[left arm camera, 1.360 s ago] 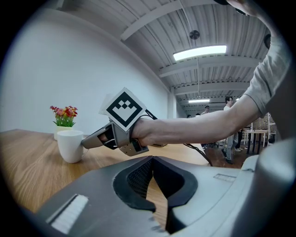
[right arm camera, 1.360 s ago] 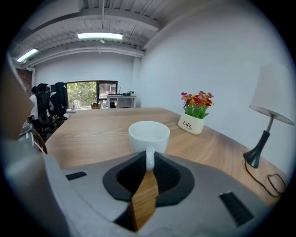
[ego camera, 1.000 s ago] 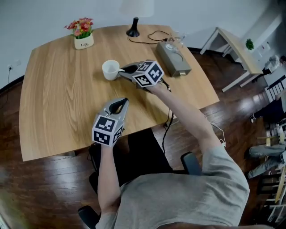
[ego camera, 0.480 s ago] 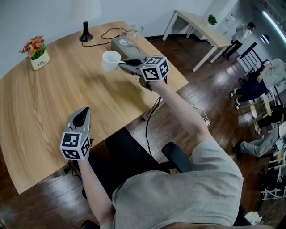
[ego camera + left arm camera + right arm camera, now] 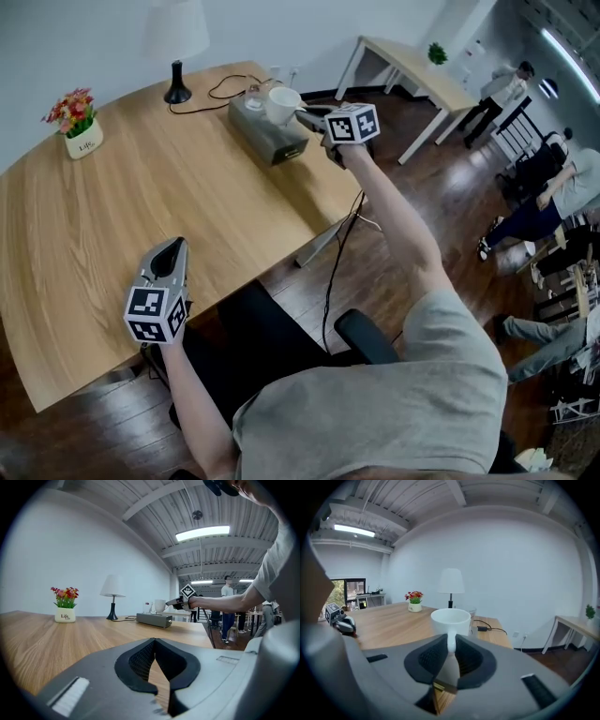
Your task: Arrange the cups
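Two grippers to cover, so starting with the right gripper [image 5: 451, 649]: clamped down on the thin handle of the white cup [image 5: 450, 620], with the cup upright, mouth up, sticking out past the jaw tips. From the head view, held out over the far right end of the wooden table [image 5: 141, 206], with the cup over the far end of a grey box [image 5: 272, 141]. Can't tell whether touching the box or just above it. Clear glass [image 5: 253, 94] just left of the cup, at that same end of the box. Black cable [image 5: 220, 86] trailing left from there toward a lamp [image 5: 176, 42], plus a small flower pot [image 5: 80, 127] way over at the far left. Down at the near edge, left gripper [image 5: 172, 253] closed up with nothing in it, jaw tips together, well apart from the cup.
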`<state>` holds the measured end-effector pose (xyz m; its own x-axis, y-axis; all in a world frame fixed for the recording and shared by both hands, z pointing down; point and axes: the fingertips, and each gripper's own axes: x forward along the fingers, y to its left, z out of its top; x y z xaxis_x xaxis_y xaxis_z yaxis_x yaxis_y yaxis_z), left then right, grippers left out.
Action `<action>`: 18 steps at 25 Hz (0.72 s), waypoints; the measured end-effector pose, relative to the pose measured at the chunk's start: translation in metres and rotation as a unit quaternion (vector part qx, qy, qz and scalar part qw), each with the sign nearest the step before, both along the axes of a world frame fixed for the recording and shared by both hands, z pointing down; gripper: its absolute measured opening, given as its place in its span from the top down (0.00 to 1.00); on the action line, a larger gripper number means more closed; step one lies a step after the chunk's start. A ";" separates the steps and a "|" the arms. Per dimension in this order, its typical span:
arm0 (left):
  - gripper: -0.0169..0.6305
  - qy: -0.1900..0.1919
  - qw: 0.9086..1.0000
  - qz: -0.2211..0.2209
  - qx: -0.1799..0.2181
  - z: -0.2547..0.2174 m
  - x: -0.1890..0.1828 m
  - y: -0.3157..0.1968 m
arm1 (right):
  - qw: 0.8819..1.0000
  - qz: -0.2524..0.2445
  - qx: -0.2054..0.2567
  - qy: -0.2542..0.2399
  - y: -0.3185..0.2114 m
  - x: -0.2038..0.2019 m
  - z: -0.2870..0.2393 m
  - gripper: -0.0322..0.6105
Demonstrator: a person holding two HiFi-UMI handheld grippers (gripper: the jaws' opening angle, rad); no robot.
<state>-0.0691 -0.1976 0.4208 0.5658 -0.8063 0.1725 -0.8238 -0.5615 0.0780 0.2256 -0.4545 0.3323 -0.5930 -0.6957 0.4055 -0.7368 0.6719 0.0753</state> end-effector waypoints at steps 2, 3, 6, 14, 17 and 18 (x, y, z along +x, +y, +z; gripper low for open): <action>0.96 0.000 1.000 0.000 0.000 0.000 0.000 0.001 | 1.000 0.000 -0.008 0.006 -0.003 0.002 0.008 0.87; 0.96 0.000 1.000 0.000 0.000 0.000 0.000 0.001 | 1.000 0.001 -0.011 0.009 -0.006 0.002 0.013 0.87; 0.96 0.001 1.000 0.000 0.001 0.001 0.000 0.000 | 1.000 0.007 -0.019 0.013 -0.015 0.001 0.024 0.87; 0.96 0.001 1.000 -0.001 0.001 0.001 -0.001 0.000 | 0.999 0.001 -0.033 -0.002 -0.023 -0.004 0.033 0.87; 0.96 0.001 1.000 0.001 0.001 0.000 -0.001 0.001 | 0.999 -0.006 -0.036 -0.002 -0.017 -0.003 0.033 0.87; 0.96 0.001 1.000 0.001 0.001 0.000 -0.001 0.001 | 0.999 -0.011 -0.039 -0.003 -0.016 -0.004 0.034 0.87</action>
<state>-0.0704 -0.1965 0.4213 0.5673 -0.8057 0.1703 -0.8228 -0.5629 0.0780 0.2218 -0.4701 0.3659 -0.6097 -0.6495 0.4544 -0.7226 0.6910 0.0181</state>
